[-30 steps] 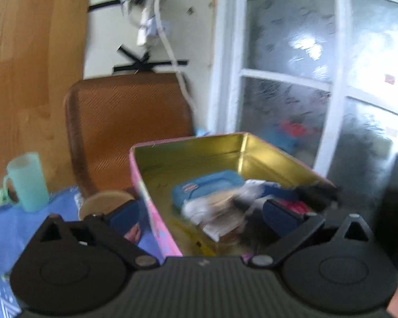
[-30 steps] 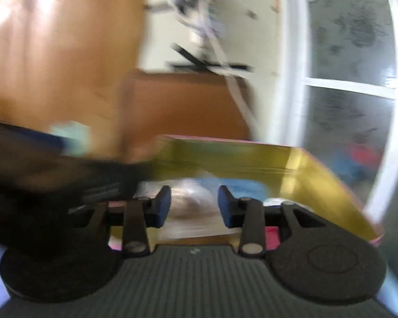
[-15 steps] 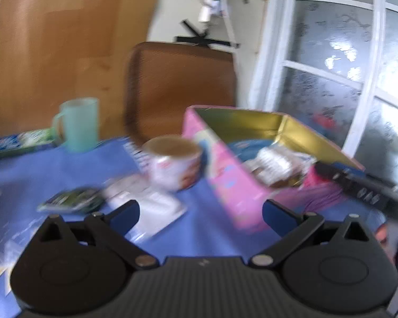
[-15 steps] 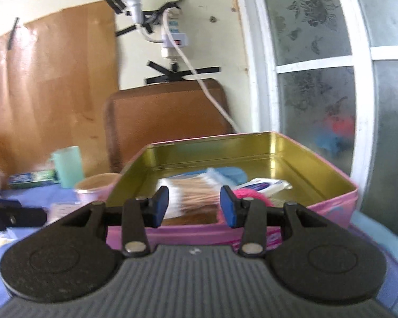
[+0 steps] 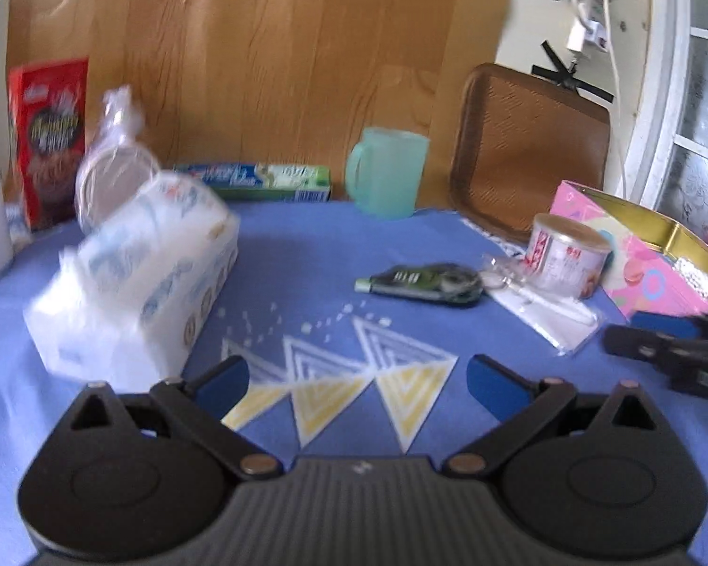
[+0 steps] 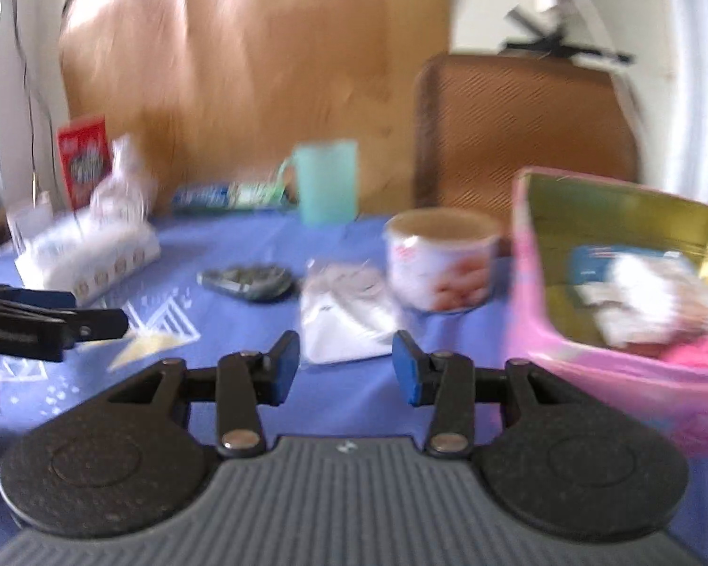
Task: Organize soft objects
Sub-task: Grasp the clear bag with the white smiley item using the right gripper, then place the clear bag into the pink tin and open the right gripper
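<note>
A pink tin [image 6: 604, 368] with a gold inside stands at the right and holds several soft packets [image 6: 646, 292]. The same pink tin [image 5: 637, 264] shows at the right edge of the left wrist view. A white tissue pack [image 5: 137, 273] lies at the left on the blue cloth. My left gripper [image 5: 356, 379] hangs open over the cloth's triangle pattern, empty. My right gripper [image 6: 347, 365] is empty and its jaws are opening, just in front of a clear flat packet [image 6: 349, 316]. A dark green pouch [image 5: 425, 278] lies mid-table.
A small round tub [image 6: 441, 259] stands next to the tin. A teal mug [image 5: 384, 172], a toothpaste box [image 5: 259, 181], a red box [image 5: 47, 137] and a brown tray [image 5: 528, 151] line the back wall. The right gripper's fingers [image 5: 675, 353] reach into the left view.
Both grippers swung left, away from the tin and over the blue cloth. The right jaws stand wider apart than before. The left gripper stayed open.
</note>
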A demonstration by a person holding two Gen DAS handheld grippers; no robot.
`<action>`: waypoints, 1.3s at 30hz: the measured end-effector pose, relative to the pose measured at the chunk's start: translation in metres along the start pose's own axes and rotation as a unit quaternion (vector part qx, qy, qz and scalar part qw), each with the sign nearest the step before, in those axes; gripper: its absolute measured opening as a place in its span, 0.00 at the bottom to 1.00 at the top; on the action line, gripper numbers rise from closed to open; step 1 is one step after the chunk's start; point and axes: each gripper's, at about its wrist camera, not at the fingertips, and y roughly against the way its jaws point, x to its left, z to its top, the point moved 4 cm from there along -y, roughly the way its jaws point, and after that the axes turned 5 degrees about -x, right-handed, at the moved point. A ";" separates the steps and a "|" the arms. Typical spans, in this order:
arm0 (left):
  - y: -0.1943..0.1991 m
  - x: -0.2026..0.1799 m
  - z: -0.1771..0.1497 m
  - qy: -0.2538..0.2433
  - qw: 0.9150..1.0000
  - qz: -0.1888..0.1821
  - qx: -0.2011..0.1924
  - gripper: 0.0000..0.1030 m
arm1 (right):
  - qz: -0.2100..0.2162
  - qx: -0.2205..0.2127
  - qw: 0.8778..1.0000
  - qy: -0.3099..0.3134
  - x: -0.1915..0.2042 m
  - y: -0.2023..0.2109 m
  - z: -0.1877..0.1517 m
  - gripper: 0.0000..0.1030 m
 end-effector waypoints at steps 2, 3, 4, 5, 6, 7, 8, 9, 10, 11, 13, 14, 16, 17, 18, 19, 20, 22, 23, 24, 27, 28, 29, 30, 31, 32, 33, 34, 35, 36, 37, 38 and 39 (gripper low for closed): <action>0.001 0.005 0.003 0.017 1.000 -0.012 -0.006 0.95 | -0.010 0.010 1.000 0.018 0.005 -0.019 0.004 0.71; 0.001 0.007 0.004 0.023 1.000 -0.013 -0.009 0.95 | -0.010 0.018 1.000 0.024 0.006 -0.029 0.008 0.76; 0.002 0.009 0.004 0.029 0.999 -0.016 -0.009 0.95 | -0.012 0.026 0.999 0.025 0.004 -0.038 0.010 0.77; 0.002 0.011 0.004 0.034 0.999 -0.021 -0.009 0.95 | -0.019 0.036 0.999 0.024 0.002 -0.046 0.012 0.80; 0.003 0.013 0.004 0.038 0.999 -0.024 -0.010 0.95 | -0.028 0.051 0.998 0.022 -0.001 -0.055 0.010 0.84; 0.004 0.014 0.004 0.041 0.999 -0.026 -0.013 0.95 | -0.031 0.063 0.997 0.020 -0.005 -0.062 0.008 0.84; 0.004 0.013 0.003 0.043 0.999 -0.027 -0.014 0.95 | -0.024 0.065 0.998 -0.001 -0.010 -0.064 0.008 0.86; 0.005 0.013 0.003 0.044 0.999 -0.028 -0.014 0.95 | -0.021 0.062 0.998 -0.016 -0.016 -0.062 0.009 0.77; 0.004 0.012 0.003 0.044 0.999 -0.029 -0.015 0.95 | -0.022 0.060 0.998 -0.017 -0.017 -0.058 0.009 0.73; 0.003 0.011 0.003 0.043 0.998 -0.030 -0.016 0.95 | -0.018 0.057 0.998 -0.017 -0.016 -0.052 0.006 0.71; 0.004 0.010 0.003 0.040 0.999 -0.033 -0.016 0.95 | -0.010 0.053 0.998 -0.010 -0.014 -0.036 -0.002 0.71; 0.003 0.009 0.003 0.039 0.999 -0.034 -0.015 0.95 | -0.005 0.051 0.999 -0.006 -0.010 -0.026 -0.007 0.71; 0.003 0.007 0.003 0.037 0.999 -0.035 -0.014 0.95 | 0.013 0.046 0.999 -0.015 -0.005 0.000 -0.018 0.71; 0.002 0.007 0.003 0.036 0.999 -0.039 -0.010 0.95 | 0.020 0.042 0.999 -0.020 -0.002 0.009 -0.023 0.71; 0.000 0.005 0.002 0.035 0.998 -0.045 -0.004 0.95 | 0.025 0.038 0.999 -0.021 0.002 0.022 -0.028 0.71; -0.001 0.004 0.002 0.035 0.998 -0.054 0.005 0.95 | 0.029 0.038 0.999 -0.024 0.004 0.032 -0.034 0.71; -0.001 0.002 0.002 0.037 0.997 -0.065 0.013 0.95 | 0.033 0.035 0.999 -0.022 0.007 0.041 -0.038 0.71; 0.000 -0.005 0.000 0.071 0.990 -0.119 0.038 0.95 | 0.040 0.030 0.999 -0.020 0.011 0.059 -0.047 0.71; 0.002 -0.012 -0.002 0.095 0.982 -0.156 0.052 0.96 | 0.047 0.026 0.998 -0.027 0.012 0.067 -0.051 0.71; 0.003 -0.021 -0.004 0.110 0.974 -0.188 0.067 0.96 | 0.057 0.022 0.997 -0.041 0.009 0.070 -0.053 0.71; 0.003 -0.054 -0.010 0.110 0.962 -0.230 0.101 0.96 | 0.077 0.009 0.992 -0.098 0.003 0.076 -0.056 0.71; 0.003 -0.065 -0.013 0.104 0.960 -0.233 0.111 0.93 | 0.084 0.005 0.990 -0.116 0.000 0.076 -0.056 0.71; 0.000 -0.075 -0.017 0.098 0.960 -0.232 0.124 0.83 | 0.091 0.002 0.987 -0.131 -0.002 0.077 -0.057 0.71; -0.002 -0.084 -0.018 0.090 0.961 -0.230 0.127 0.76 | 0.096 -0.001 0.986 -0.140 -0.003 0.077 -0.057 0.71; -0.003 -0.093 -0.019 0.079 0.962 -0.230 0.129 0.51 | 0.096 -0.003 0.985 -0.140 -0.003 0.078 -0.057 0.71; -0.005 -0.102 -0.018 0.072 0.959 -0.236 0.139 0.39 | 0.092 -0.006 0.986 -0.137 -0.002 0.078 -0.056 0.70; -0.006 -0.108 -0.016 0.073 0.958 -0.236 0.143 0.39 | 0.081 -0.016 0.988 -0.133 -0.003 0.082 -0.055 0.70; -0.006 -0.114 -0.011 0.070 0.959 -0.237 0.138 0.39 | 0.074 -0.028 0.989 -0.128 -0.004 0.085 -0.052 0.70; -0.005 -0.122 -0.004 0.062 0.959 -0.242 0.132 0.39 | 0.064 -0.044 0.989 -0.123 -0.008 0.090 -0.047 0.70; -0.003 -0.130 0.003 0.053 0.959 -0.248 0.124 0.39 | 0.057 -0.059 0.989 -0.121 -0.013 0.093 -0.042 0.70; -0.002 -0.141 0.013 0.041 0.960 -0.253 0.114 0.39 | 0.047 -0.075 0.989 -0.117 -0.019 0.096 -0.036 0.70; 0.000 -0.151 0.021 0.029 0.960 -0.257 0.105 0.39 | 0.036 -0.089 0.989 -0.114 -0.024 0.099 -0.029 0.70; 0.000 -0.164 0.031 0.014 0.960 -0.262 0.094 0.39 | 0.022 -0.105 0.988 -0.111 -0.033 0.101 -0.021 0.70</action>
